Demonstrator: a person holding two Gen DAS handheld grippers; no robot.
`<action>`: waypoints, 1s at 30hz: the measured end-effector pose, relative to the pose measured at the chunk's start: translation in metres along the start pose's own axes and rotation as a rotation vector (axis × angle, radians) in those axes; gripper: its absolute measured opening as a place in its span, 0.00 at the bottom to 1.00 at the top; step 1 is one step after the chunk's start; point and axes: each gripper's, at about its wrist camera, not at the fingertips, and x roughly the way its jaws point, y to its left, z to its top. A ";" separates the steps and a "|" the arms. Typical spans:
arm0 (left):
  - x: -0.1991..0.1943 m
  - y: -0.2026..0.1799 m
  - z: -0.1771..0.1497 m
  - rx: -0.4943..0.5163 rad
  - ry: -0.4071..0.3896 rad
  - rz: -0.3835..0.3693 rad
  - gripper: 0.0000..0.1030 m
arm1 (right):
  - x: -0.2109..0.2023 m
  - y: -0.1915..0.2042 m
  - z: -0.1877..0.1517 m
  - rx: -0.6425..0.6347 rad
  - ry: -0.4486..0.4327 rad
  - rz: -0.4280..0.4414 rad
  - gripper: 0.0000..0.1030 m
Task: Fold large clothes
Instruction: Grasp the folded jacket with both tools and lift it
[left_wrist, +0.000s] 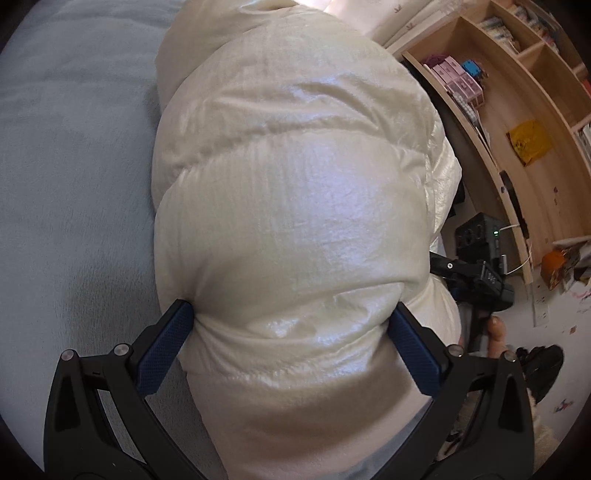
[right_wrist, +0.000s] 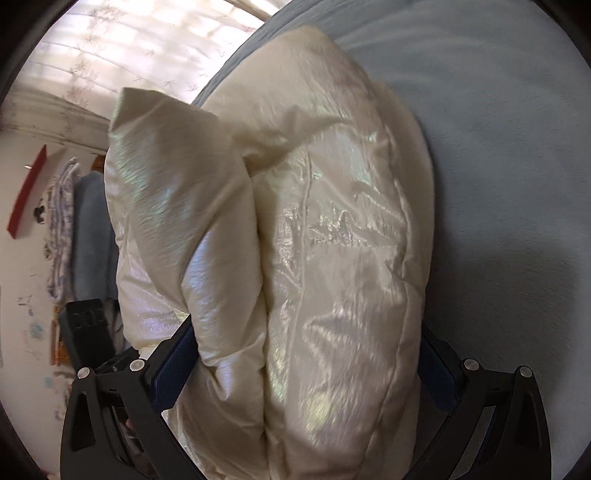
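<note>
**Puffer jacket, cream: slip risk**

Puffer jacket (left_wrist: 295, 206), bulky, slick shell; lies on the grey bed (left_wrist: 74, 166). Left hand-held gripper (left_wrist: 291, 328) and right hand-held gripper (right_wrist: 306, 350) each clamp a thick padded fold. Hazard: compressed filling springs back, fabric slides free, fold opens.

My wooden shelf unit (left_wrist: 517, 122) lines the wall (boxes, books inside); a bright curtained window (right_wrist: 129, 48) glows beyond the grey-blue bed (left_wrist: 74, 166).

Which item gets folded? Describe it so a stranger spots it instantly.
Find the pale blue-grey bed cover. Beside its edge bulges the shiny cream quilted puffer jacket, squeezed between both grippers' blue-padded jaws. Nothing else nearby is glossy, puffy and stitched into fat horizontal panels.
</note>
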 end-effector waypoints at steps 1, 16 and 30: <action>0.001 0.005 0.000 -0.023 0.018 -0.010 1.00 | 0.001 -0.003 0.001 -0.004 0.007 0.017 1.00; 0.053 0.034 0.025 -0.129 0.139 -0.103 1.00 | 0.000 -0.026 0.006 -0.018 -0.034 0.128 1.00; 0.027 -0.010 0.044 0.091 -0.055 0.007 0.88 | -0.021 0.032 -0.021 -0.139 -0.164 0.154 0.53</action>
